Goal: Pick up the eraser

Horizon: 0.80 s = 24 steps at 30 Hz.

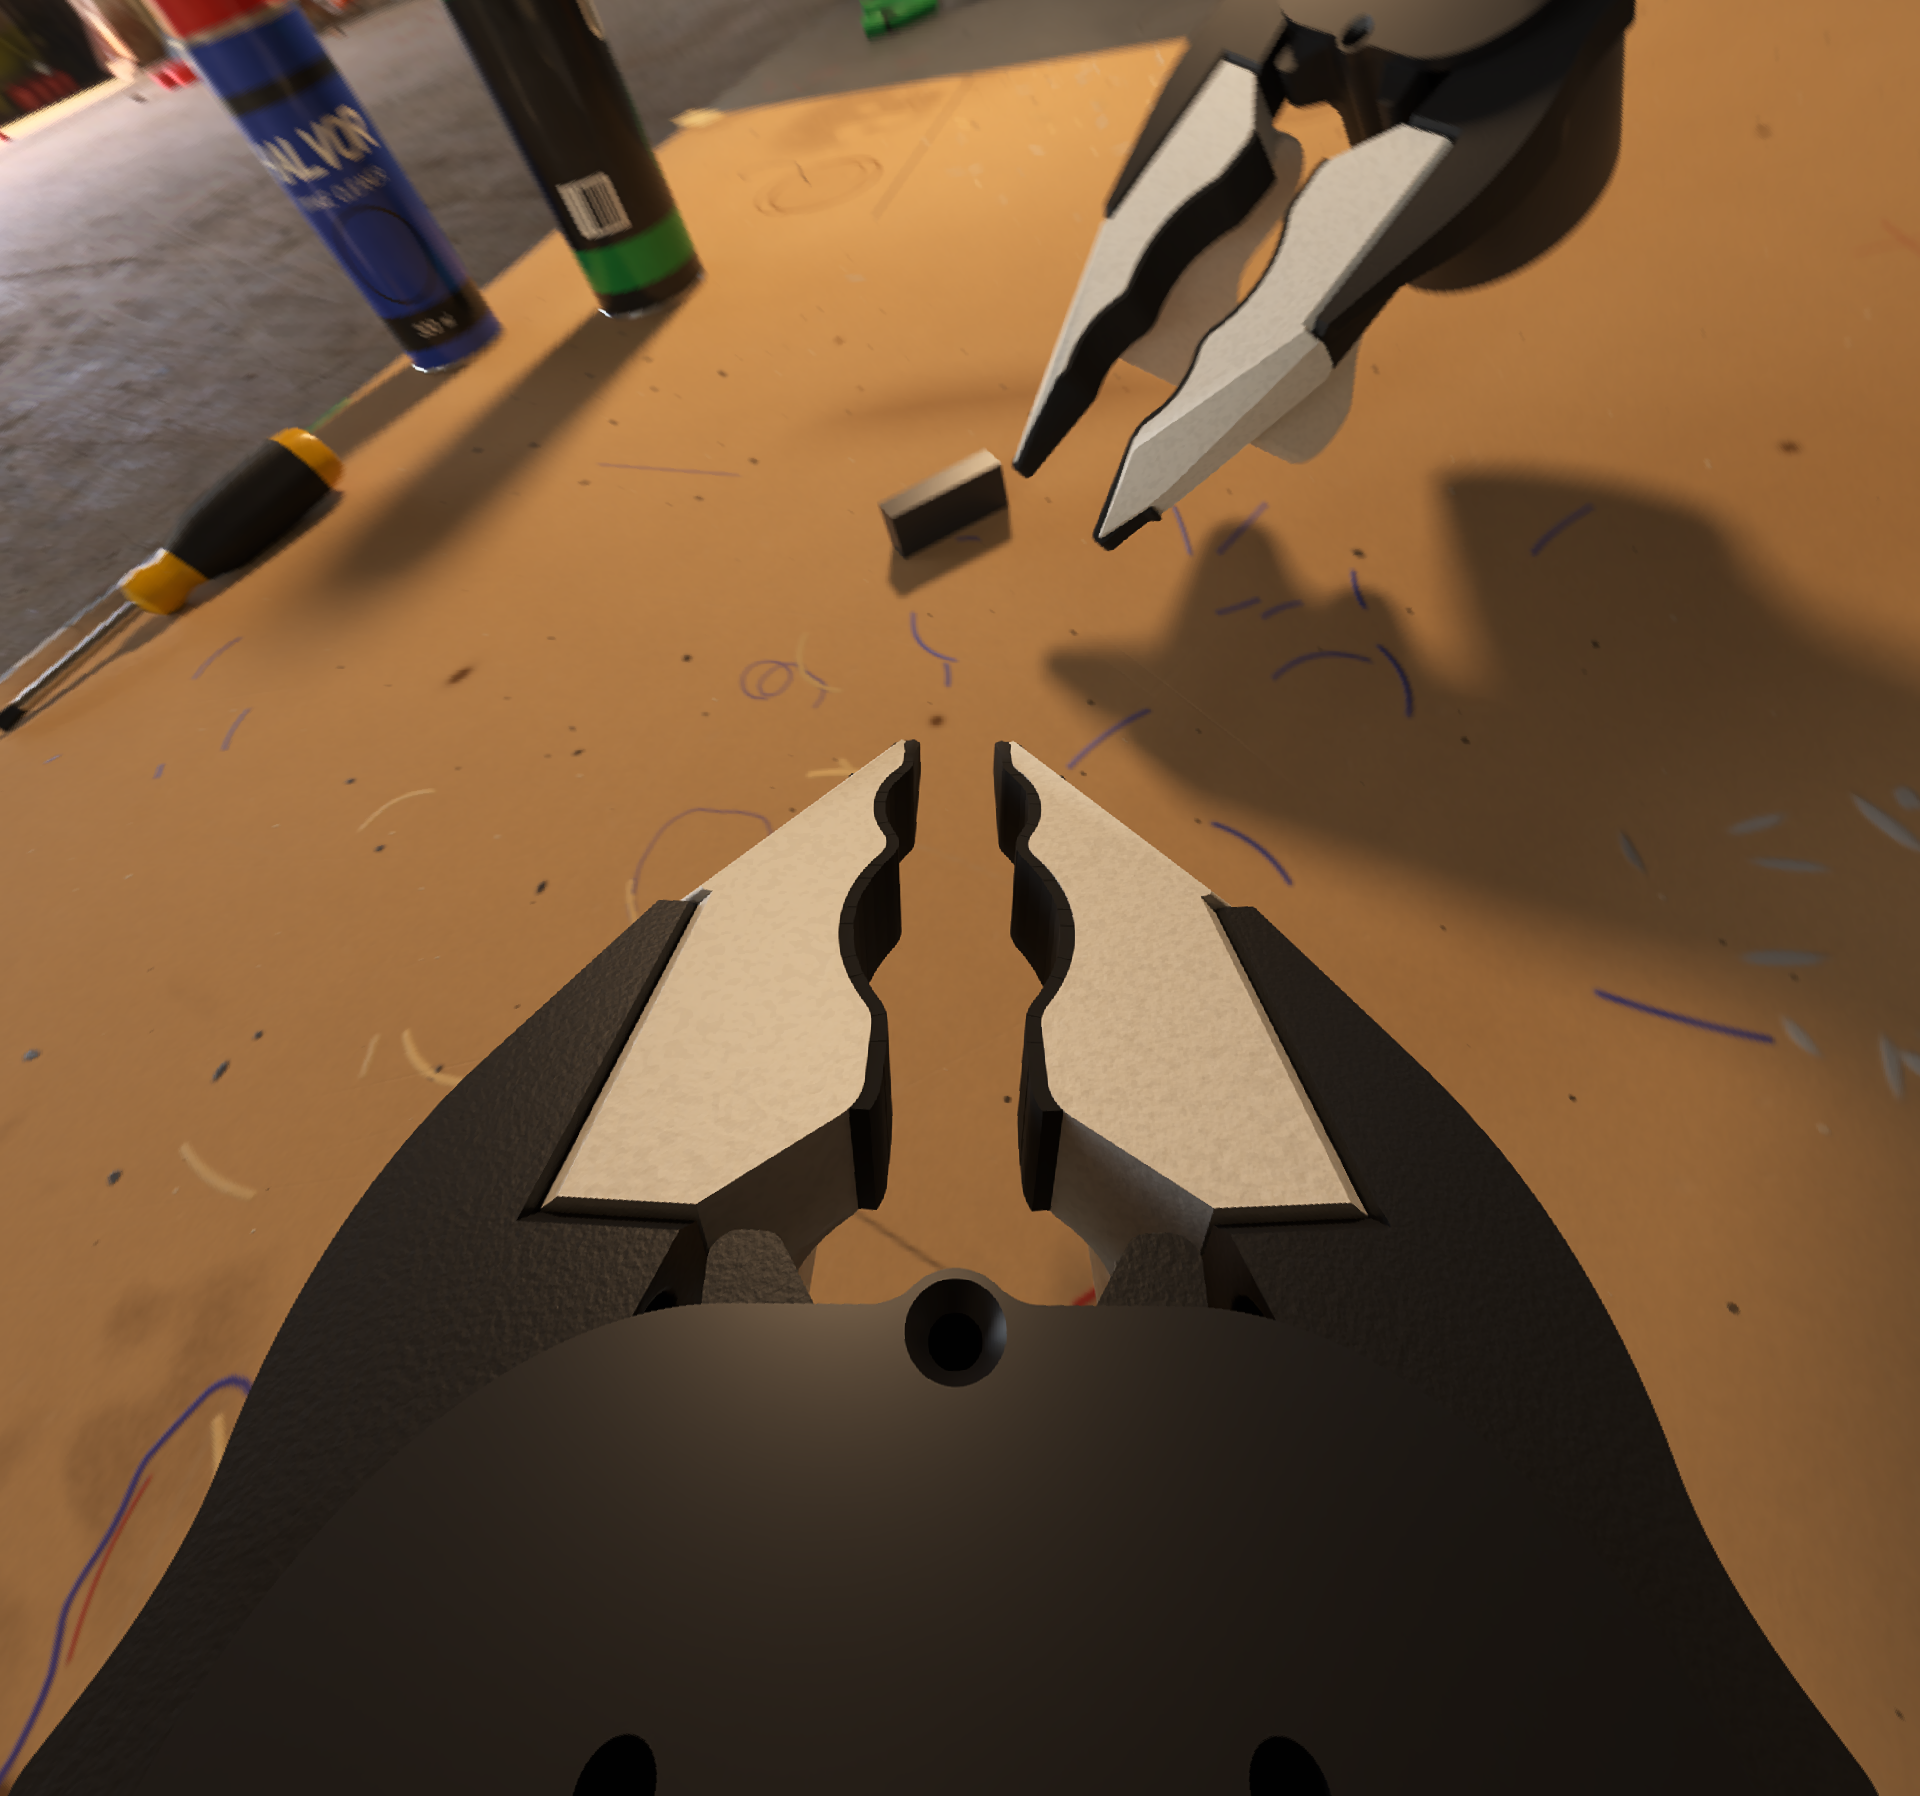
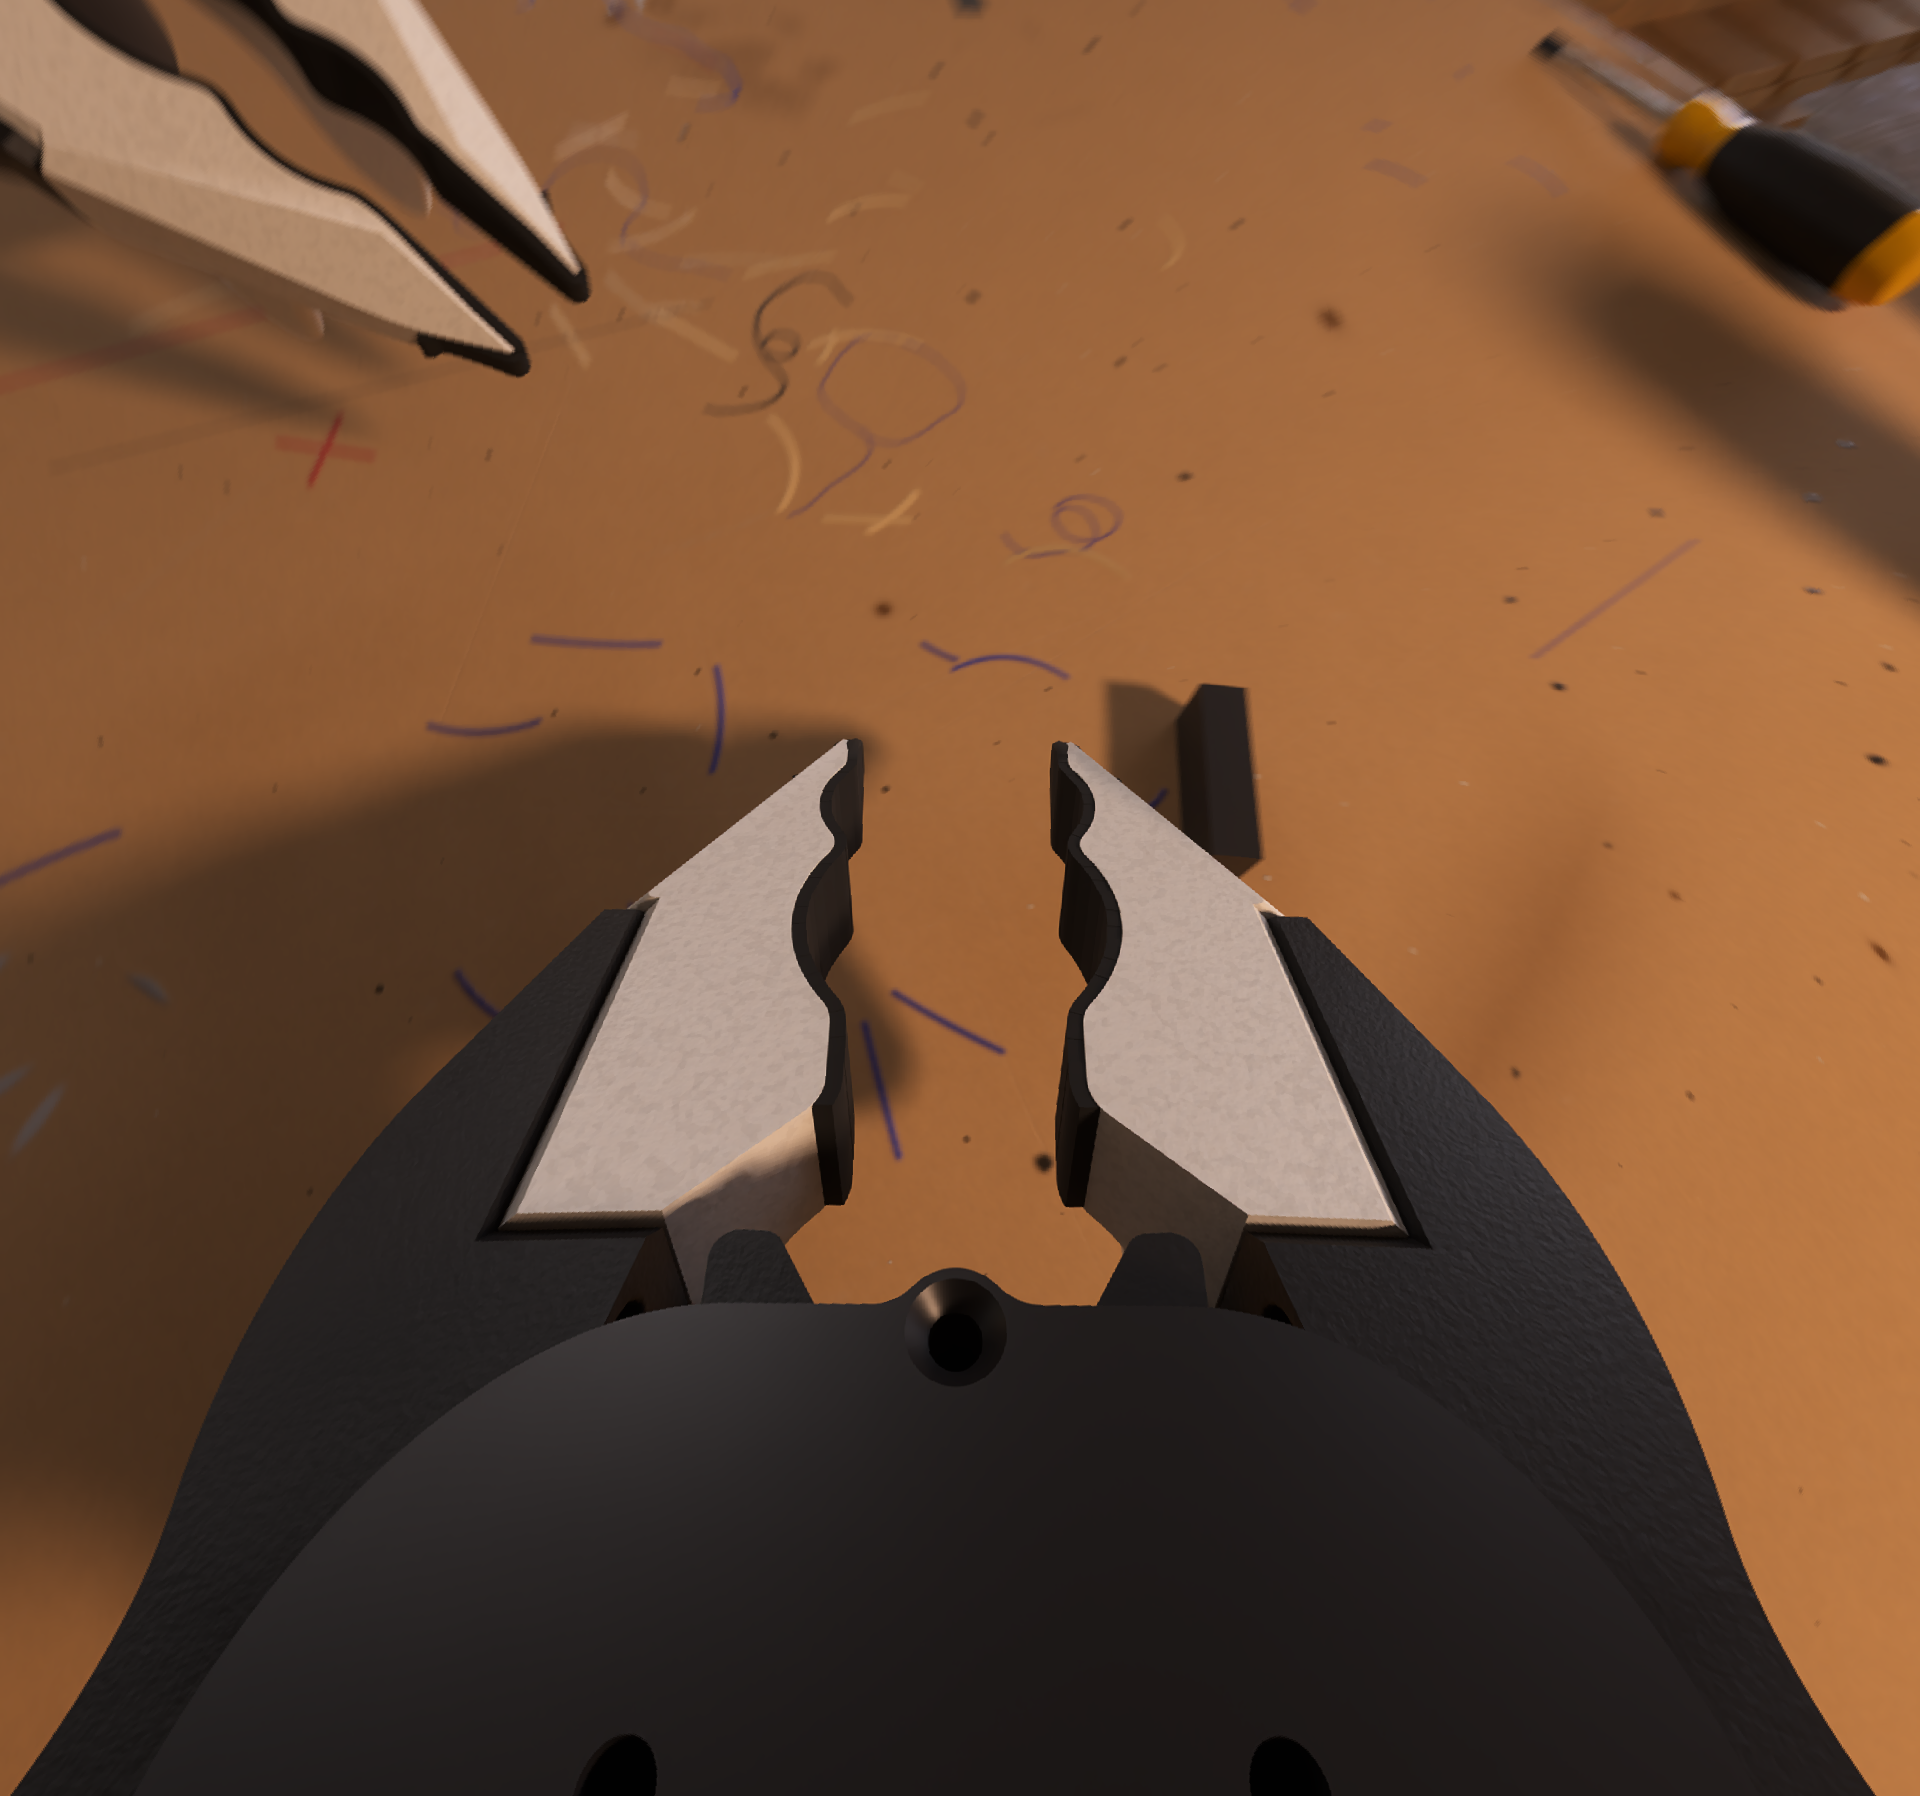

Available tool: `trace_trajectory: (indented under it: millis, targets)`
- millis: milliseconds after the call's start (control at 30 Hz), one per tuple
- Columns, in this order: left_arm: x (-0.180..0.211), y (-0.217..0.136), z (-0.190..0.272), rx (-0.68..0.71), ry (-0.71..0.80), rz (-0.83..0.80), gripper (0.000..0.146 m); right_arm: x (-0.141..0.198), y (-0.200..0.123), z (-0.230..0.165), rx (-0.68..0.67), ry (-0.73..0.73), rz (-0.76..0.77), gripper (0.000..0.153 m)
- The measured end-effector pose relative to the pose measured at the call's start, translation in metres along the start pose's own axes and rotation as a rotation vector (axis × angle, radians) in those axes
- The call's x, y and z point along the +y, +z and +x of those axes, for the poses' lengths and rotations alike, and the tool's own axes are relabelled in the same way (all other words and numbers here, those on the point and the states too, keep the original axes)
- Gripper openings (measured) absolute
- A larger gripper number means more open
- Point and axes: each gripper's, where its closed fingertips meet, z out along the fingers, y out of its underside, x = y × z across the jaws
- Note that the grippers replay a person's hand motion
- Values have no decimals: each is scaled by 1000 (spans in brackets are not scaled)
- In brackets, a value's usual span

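Note:
The eraser (image 1: pixel 943 499) is a small dark block lying on the orange tabletop (image 1: pixel 468 863). My right gripper (image 1: pixel 1067 503) hovers just right of it, tilted down, open and empty. In the right wrist view the eraser (image 2: pixel 1218 775) lies just outside the right finger, not between the jaws of my right gripper (image 2: pixel 956 754). My left gripper (image 1: pixel 956 754) is low over the table, some way short of the eraser, with a narrow gap between its fingers and nothing in it. It also shows at the top left of the right wrist view (image 2: pixel 545 323).
A screwdriver with a black and yellow handle (image 1: pixel 239 520) lies at the table's left edge; it also shows in the right wrist view (image 2: pixel 1808 198). A blue and red spray can (image 1: pixel 353 198) and a black can with green bands (image 1: pixel 582 115) stand at the far left.

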Motion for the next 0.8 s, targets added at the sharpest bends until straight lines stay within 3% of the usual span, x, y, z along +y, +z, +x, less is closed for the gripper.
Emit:
trace_trajectory:
  millis: [133, 367, 633, 800]
  targets:
    - [-7, -6, -19, -58, -67, 77, 15, -9, -14, 25, 82, 103, 122, 36]
    - [-10, -9, -27, -132, -41, 112, 19, 3, -27, 51, 182, 177, 118, 35]
    - [-6, -1, -16, -125, 63, 50, 18, 6, -10, 49, 212, 131, 31, 32]
    - [-7, -6, -29, -161, -27, 81, 20, 10, 6, 54, 180, 167, -17, 31]
